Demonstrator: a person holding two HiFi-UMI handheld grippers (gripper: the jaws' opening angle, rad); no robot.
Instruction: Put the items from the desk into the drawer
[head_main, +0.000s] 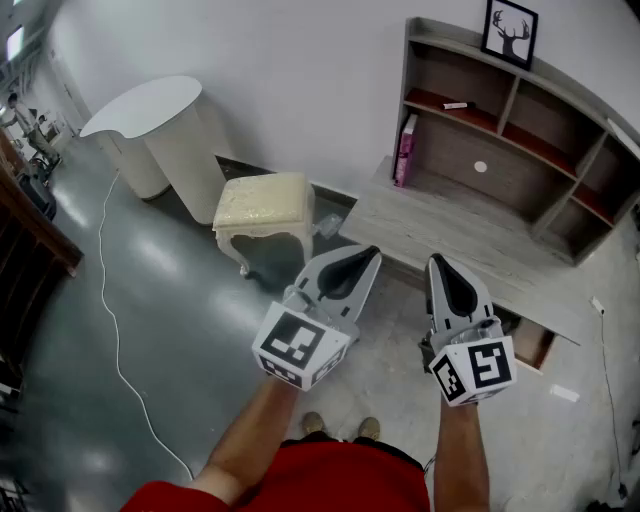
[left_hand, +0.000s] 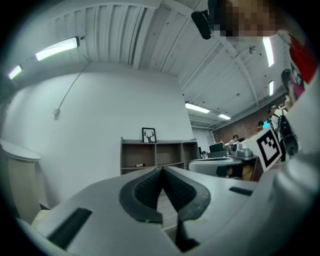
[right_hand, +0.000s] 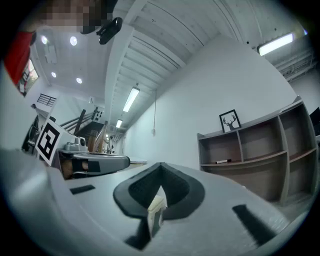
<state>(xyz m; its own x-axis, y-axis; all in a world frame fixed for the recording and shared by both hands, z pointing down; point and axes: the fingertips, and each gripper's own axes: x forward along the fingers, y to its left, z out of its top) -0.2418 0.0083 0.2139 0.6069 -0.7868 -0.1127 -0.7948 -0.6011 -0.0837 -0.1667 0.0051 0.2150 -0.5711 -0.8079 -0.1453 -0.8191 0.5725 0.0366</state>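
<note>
The grey wooden desk (head_main: 450, 230) with its shelf unit stands ahead at the right. On it stand a pink book (head_main: 405, 150) and a small white round thing (head_main: 480, 167); a marker (head_main: 458, 105) lies on a shelf. A drawer (head_main: 535, 345) is pulled out under the desk's right end. My left gripper (head_main: 372, 252) is held up in front of me, short of the desk, its jaws shut and empty. Beside it my right gripper (head_main: 437, 262) is shut, with a small cream piece (right_hand: 156, 212) pinched deep between its pads.
A deer picture (head_main: 509, 32) tops the shelf unit. A cream stool (head_main: 265, 205) stands left of the desk, with a white round table (head_main: 150, 110) behind it. A white cable (head_main: 110, 320) trails over the grey floor. People sit at desks far off (left_hand: 235, 137).
</note>
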